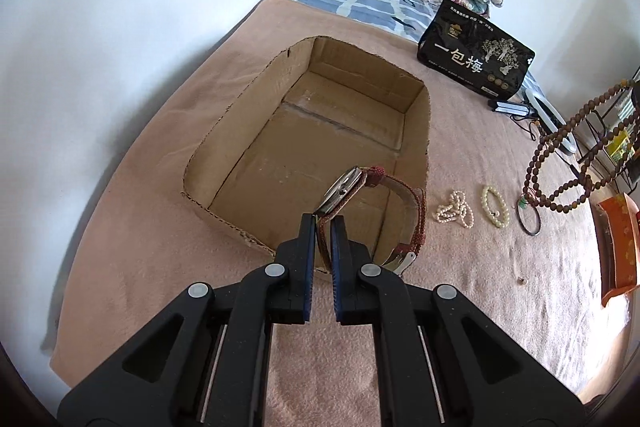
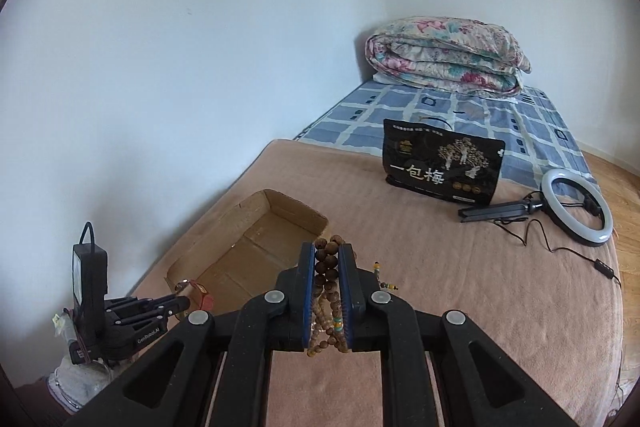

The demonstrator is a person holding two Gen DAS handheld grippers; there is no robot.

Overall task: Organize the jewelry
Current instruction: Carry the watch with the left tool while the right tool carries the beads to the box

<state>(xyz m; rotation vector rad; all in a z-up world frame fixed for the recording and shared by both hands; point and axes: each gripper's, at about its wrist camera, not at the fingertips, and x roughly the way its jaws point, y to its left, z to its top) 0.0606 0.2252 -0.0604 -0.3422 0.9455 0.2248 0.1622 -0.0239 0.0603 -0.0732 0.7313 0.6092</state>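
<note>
Holding a round steel-faced wristwatch with a red woven strap (image 1: pixel 360 203) in my left gripper (image 1: pixel 323 223), I have its blue pads clamped together on the strap, the watch hanging over the near right corner of the open brown cardboard box (image 1: pixel 224 131). My right gripper (image 2: pixel 327 259) is closed on a long brown wooden bead necklace (image 2: pixel 326 267), whose loops dangle in the air to the right of the box in the left view.

I judge the step in hand to be dropping the watch into the box. The next move calls for carrying it a little further left and far, past the box's near wall, then parting the pads. The buckle end hangs low beside the right wall and could snag that ragged cut edge.

The box floor looks bare, so there is room. On the pink blanket (image 1: pixel 460 307) to the right lie a white pearl strand (image 1: pixel 454 209), a cream bead bracelet (image 1: pixel 495 207) and a thin dark ring bangle (image 1: pixel 528 221), each apart from the others, not yet collected.
</note>
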